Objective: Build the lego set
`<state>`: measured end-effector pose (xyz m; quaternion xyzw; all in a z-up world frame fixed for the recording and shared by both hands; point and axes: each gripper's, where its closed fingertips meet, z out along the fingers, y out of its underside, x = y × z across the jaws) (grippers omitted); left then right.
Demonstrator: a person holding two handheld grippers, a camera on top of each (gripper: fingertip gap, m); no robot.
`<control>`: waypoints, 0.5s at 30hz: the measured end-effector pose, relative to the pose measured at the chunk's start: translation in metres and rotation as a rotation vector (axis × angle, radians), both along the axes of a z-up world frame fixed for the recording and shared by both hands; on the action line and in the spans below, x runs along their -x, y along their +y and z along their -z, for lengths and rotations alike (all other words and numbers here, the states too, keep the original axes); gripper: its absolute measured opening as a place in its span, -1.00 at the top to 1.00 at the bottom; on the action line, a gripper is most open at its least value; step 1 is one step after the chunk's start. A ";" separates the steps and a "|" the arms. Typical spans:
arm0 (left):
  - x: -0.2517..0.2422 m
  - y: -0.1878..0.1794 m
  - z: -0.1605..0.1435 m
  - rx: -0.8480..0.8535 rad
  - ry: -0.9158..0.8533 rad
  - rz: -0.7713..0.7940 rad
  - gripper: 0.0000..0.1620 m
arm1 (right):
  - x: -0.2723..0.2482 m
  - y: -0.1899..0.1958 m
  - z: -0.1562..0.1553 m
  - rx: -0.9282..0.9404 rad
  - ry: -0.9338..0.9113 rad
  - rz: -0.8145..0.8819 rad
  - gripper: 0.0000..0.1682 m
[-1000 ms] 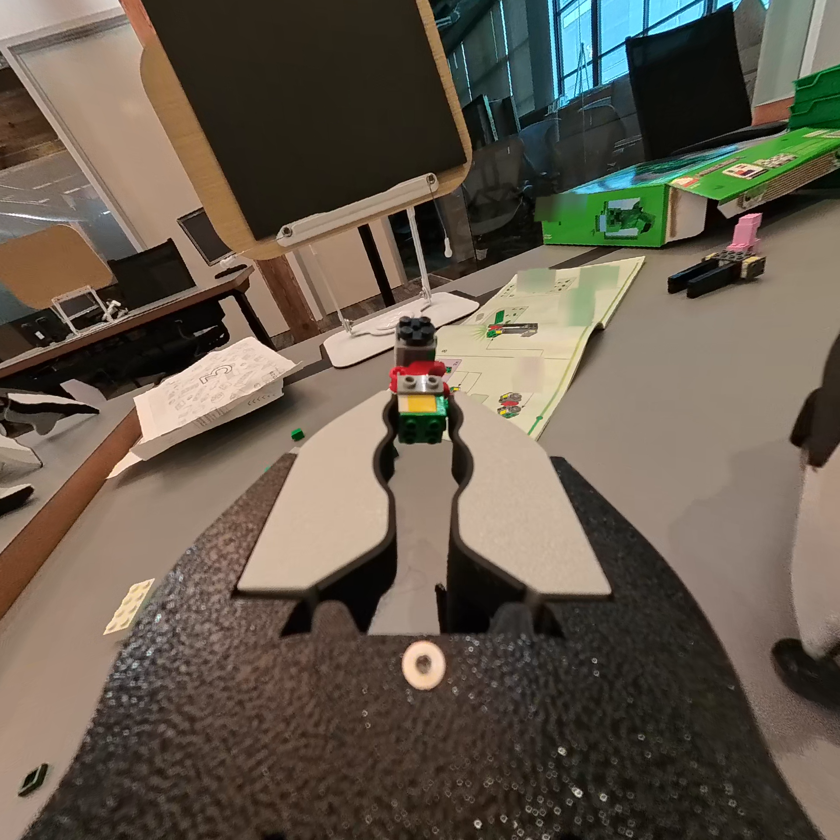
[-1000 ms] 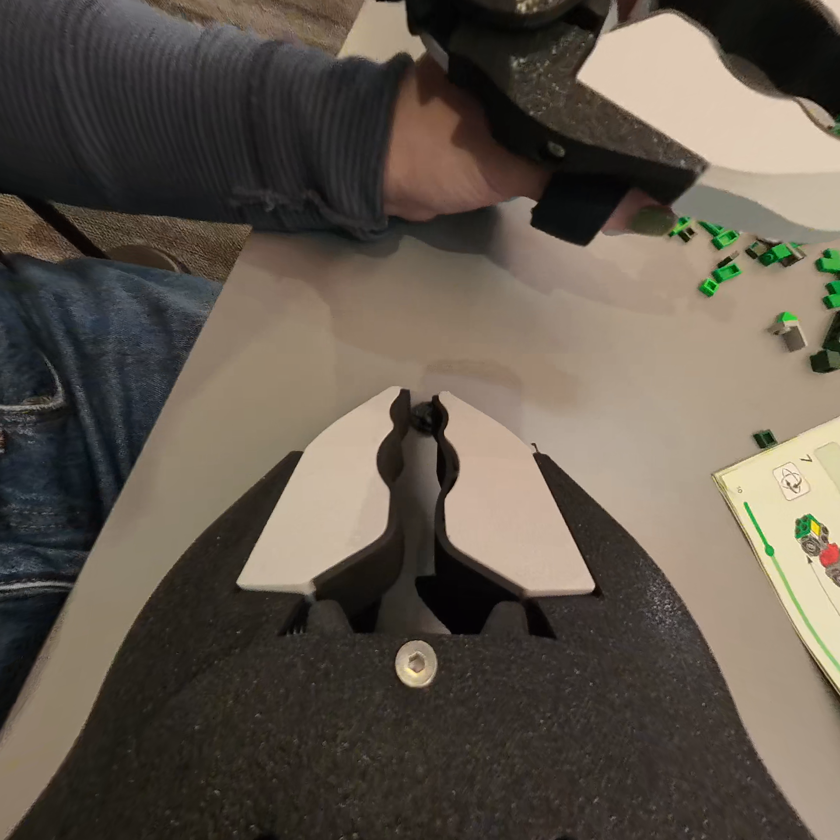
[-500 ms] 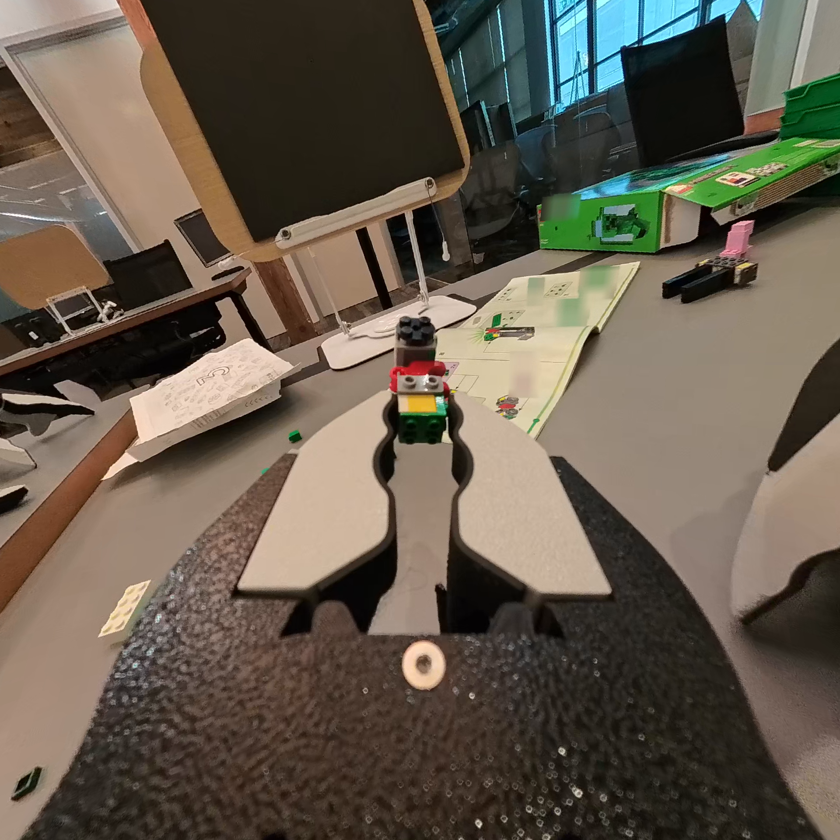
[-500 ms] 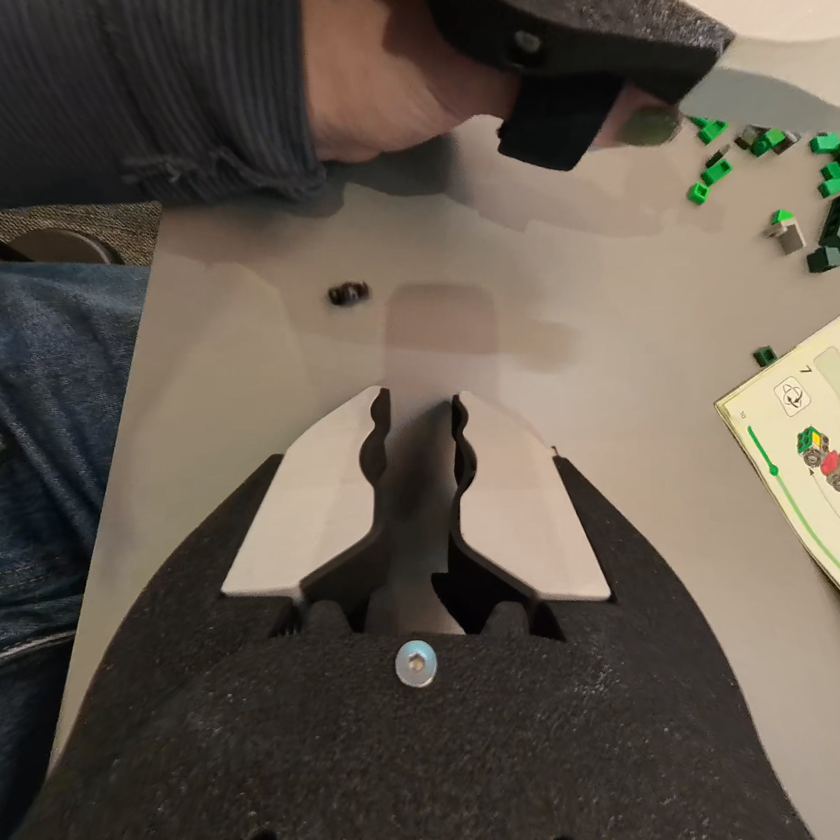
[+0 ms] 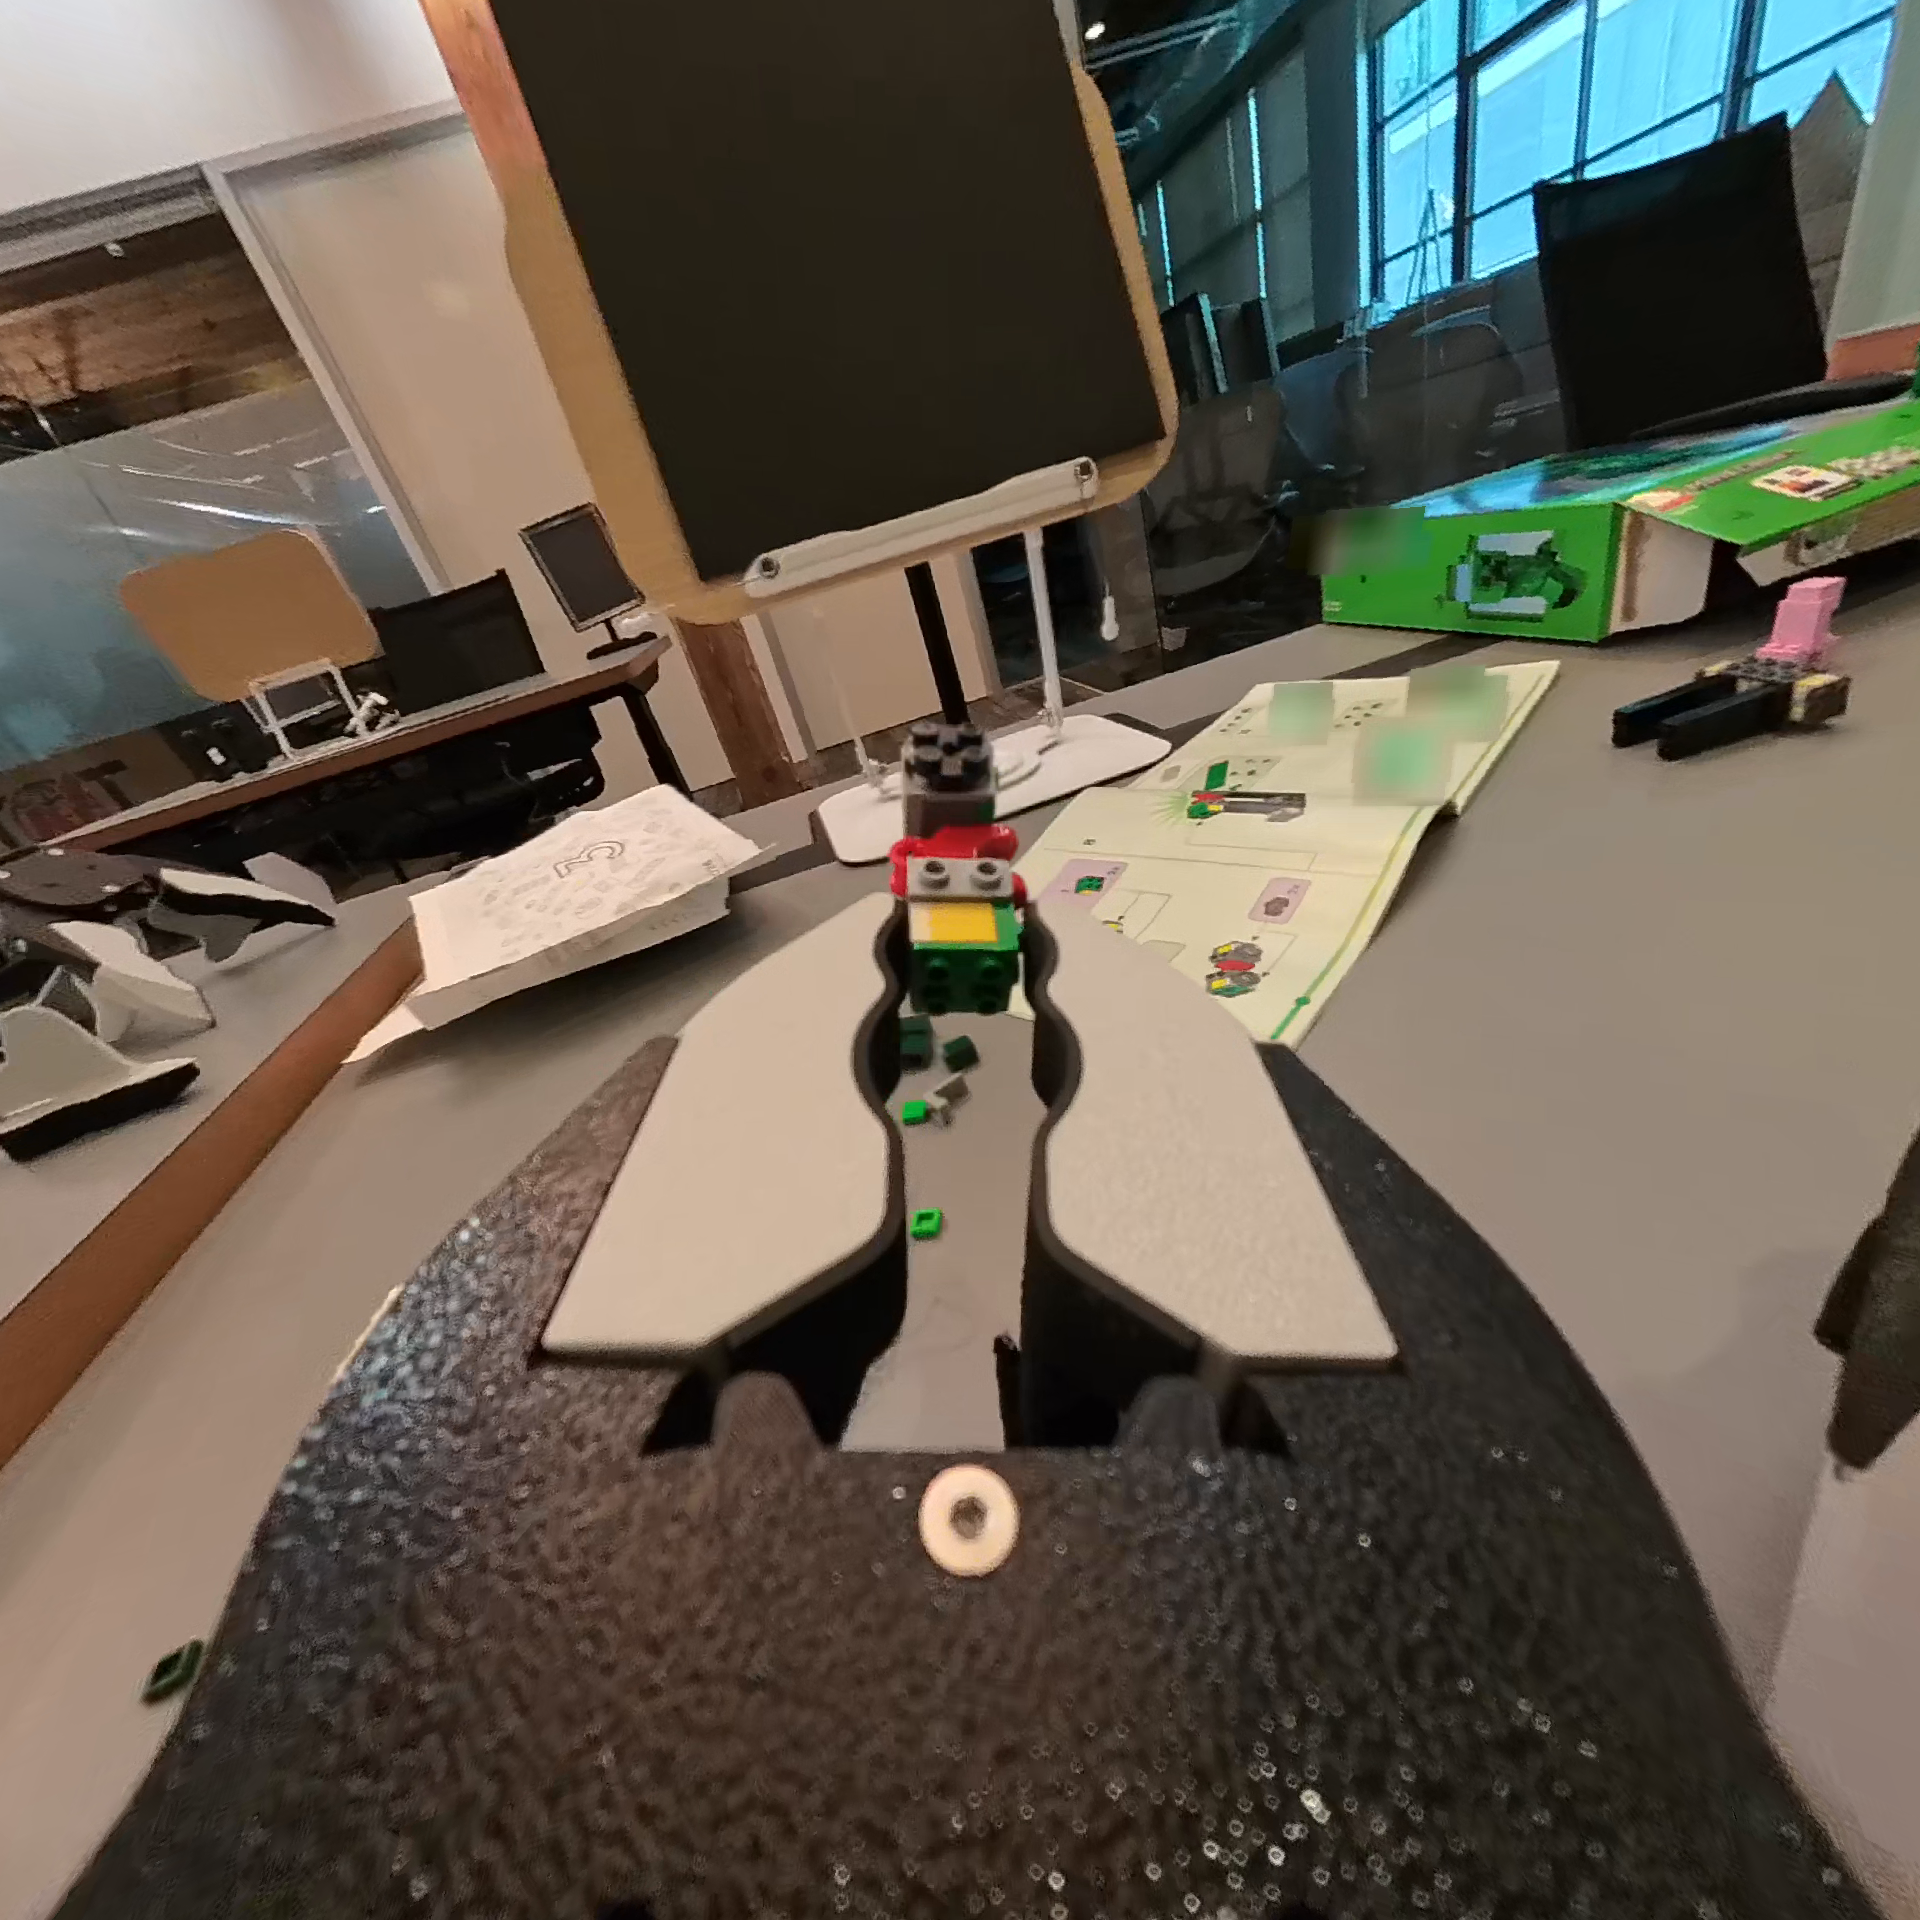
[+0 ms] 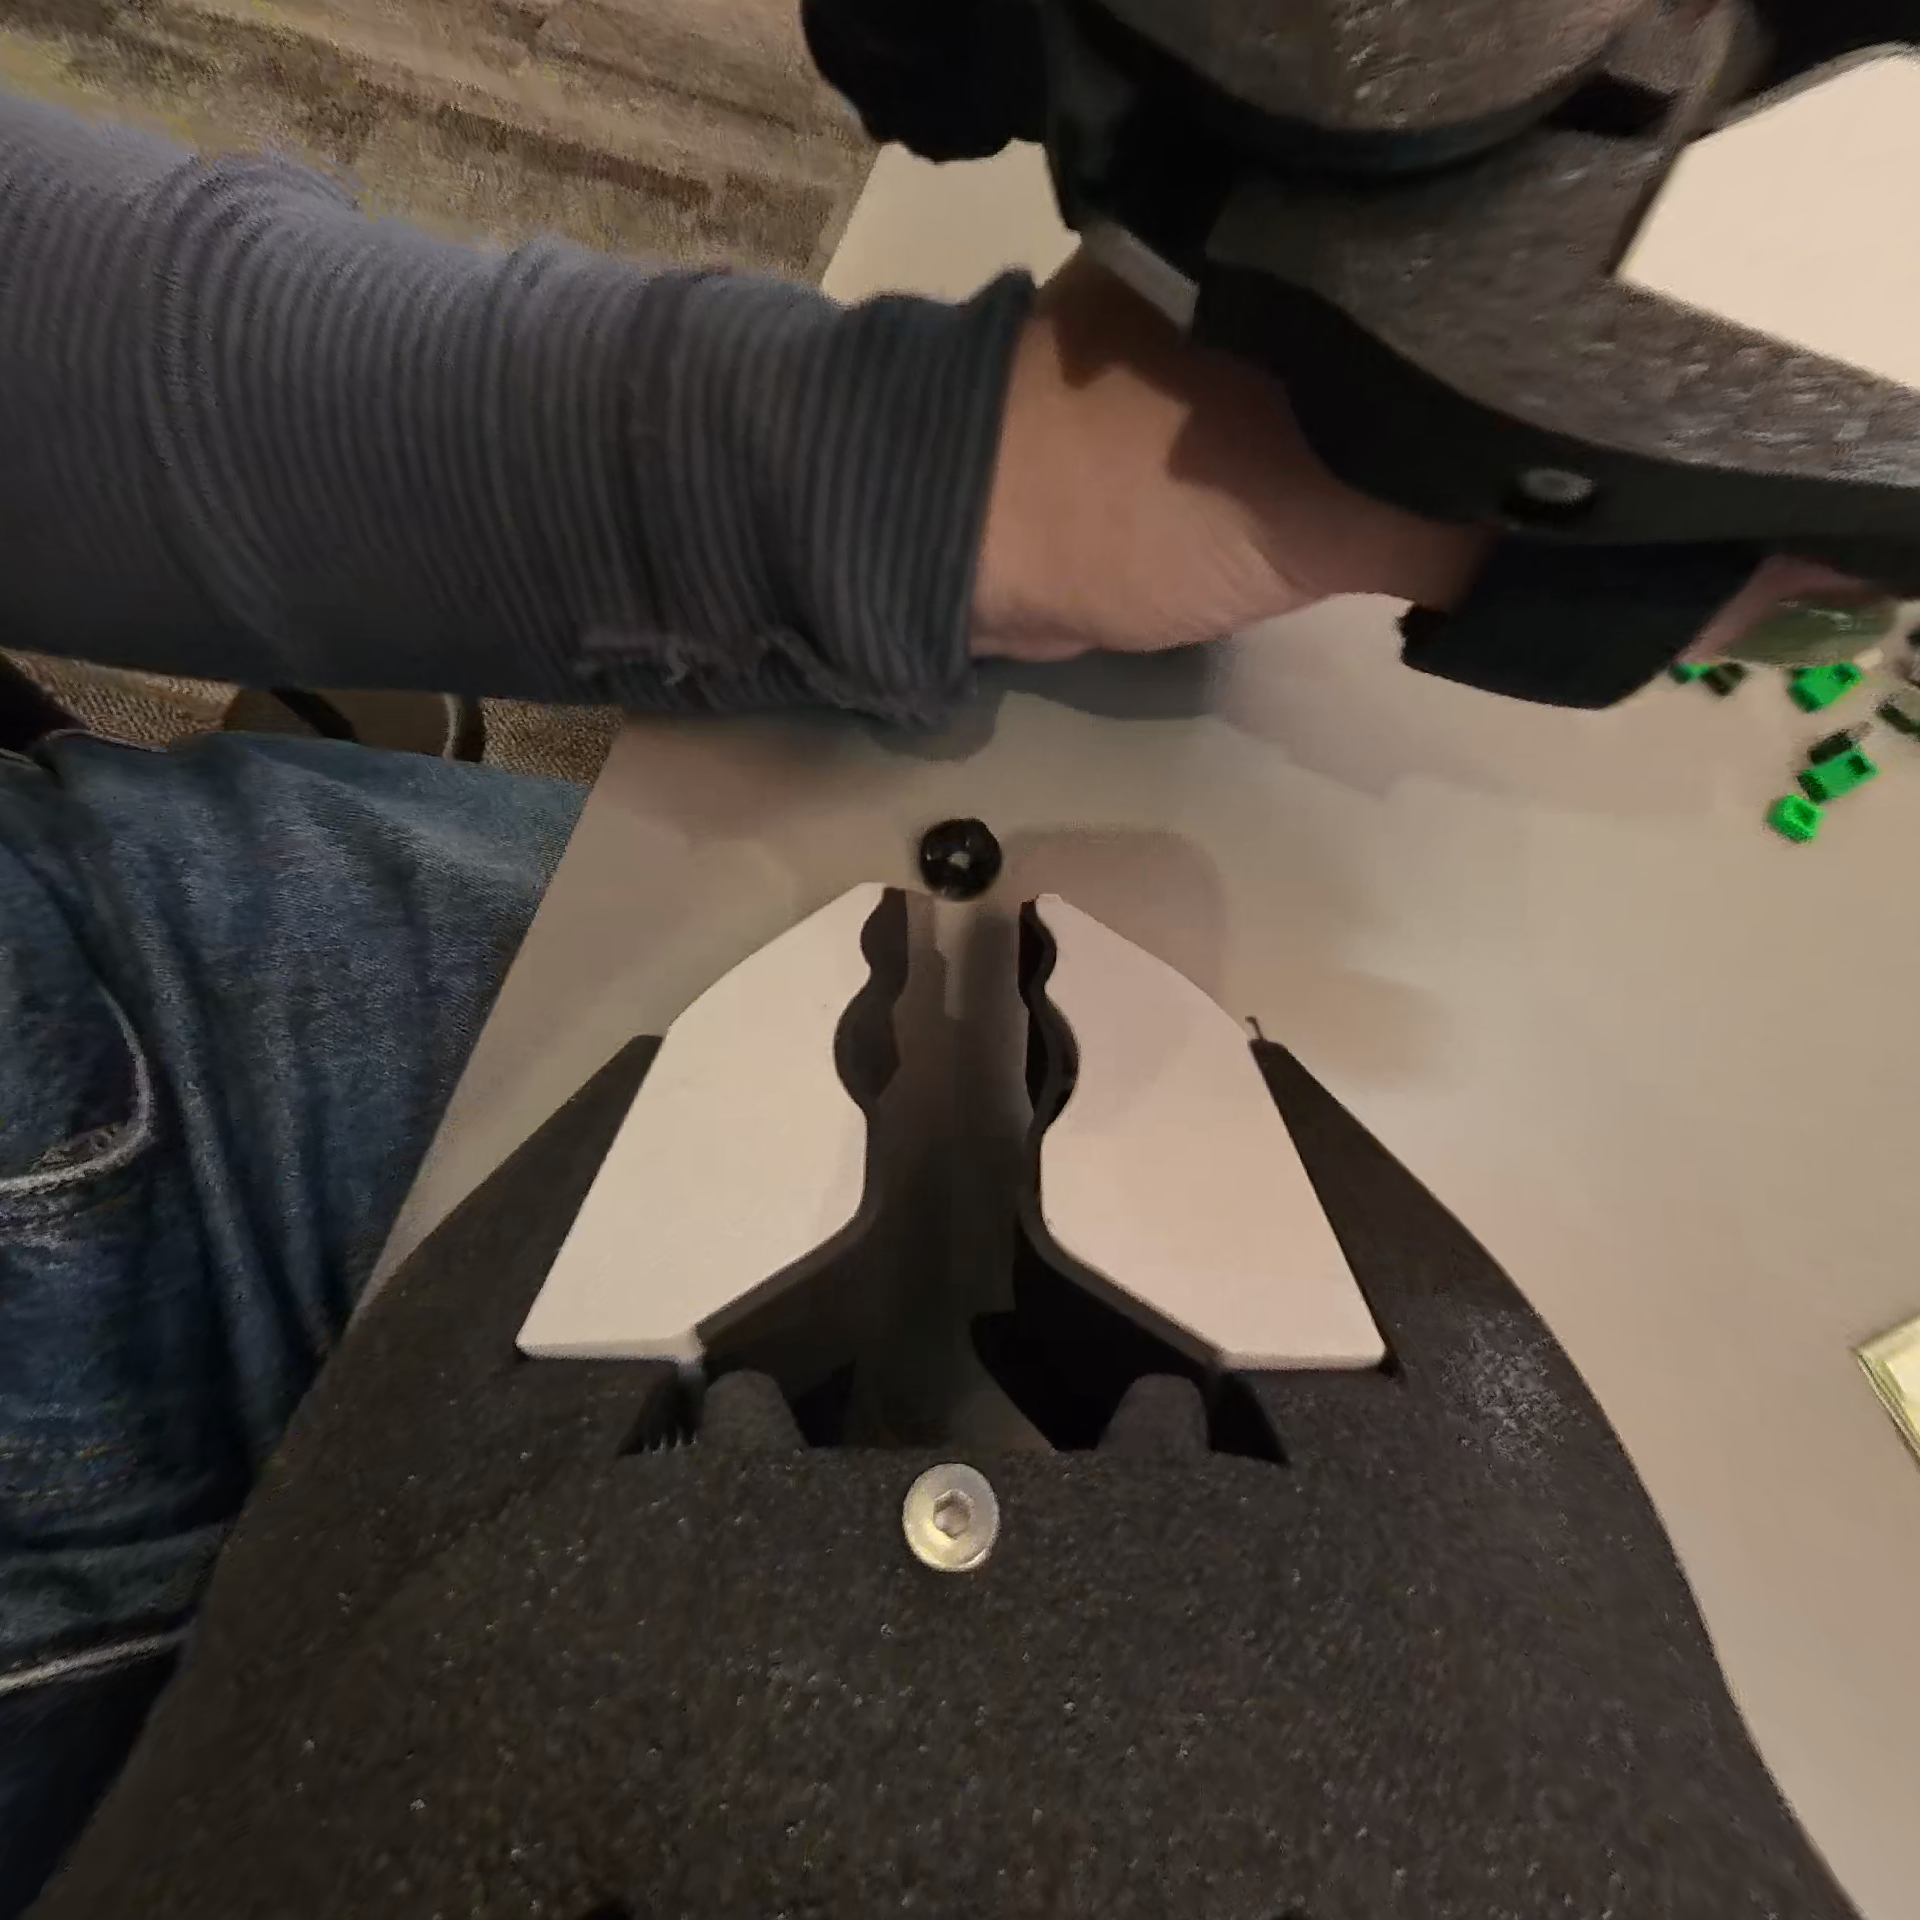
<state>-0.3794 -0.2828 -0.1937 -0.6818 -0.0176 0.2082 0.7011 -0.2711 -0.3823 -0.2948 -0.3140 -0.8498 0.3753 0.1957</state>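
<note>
My left gripper (image 5: 961, 951) is shut on a small lego build (image 5: 956, 883): a green base, a yellow tile, a grey plate, red parts and a dark grey block with a black top. It holds the build above the grey table (image 5: 1558, 1039). My right gripper (image 6: 961, 904) is open and empty, its tips just short of a small round black lego piece (image 6: 959, 854) that lies on the table near its front edge. The left gripper's body (image 6: 1507, 343) and the hand holding it (image 6: 1143, 520) show above in the right wrist view.
Loose green pieces lie under the left gripper (image 5: 935, 1081) and at the right (image 6: 1829, 758). An open instruction booklet (image 5: 1299, 831), a green box (image 5: 1558, 561), a black and pink build (image 5: 1745, 696), a paper bag (image 5: 582, 894) and a board on a stand (image 5: 831, 291) sit farther back. My hands' fingertips stand some 15 cm from each other.
The right gripper let go of the small black piece and opened. The piece now lies on the table just ahead of its tips. The left gripper tilted, still holding the build.
</note>
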 end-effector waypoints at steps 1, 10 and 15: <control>0.001 -0.001 0.000 -0.006 -0.007 -0.005 0.75 | 0.002 -0.002 0.001 -0.003 -0.002 0.000 0.75; 0.002 -0.001 0.000 -0.007 -0.015 -0.002 0.75 | 0.009 -0.012 0.005 0.013 -0.077 -0.039 0.82; 0.001 -0.001 0.000 -0.005 -0.015 0.005 0.75 | 0.009 -0.007 0.004 -0.021 -0.063 -0.032 0.92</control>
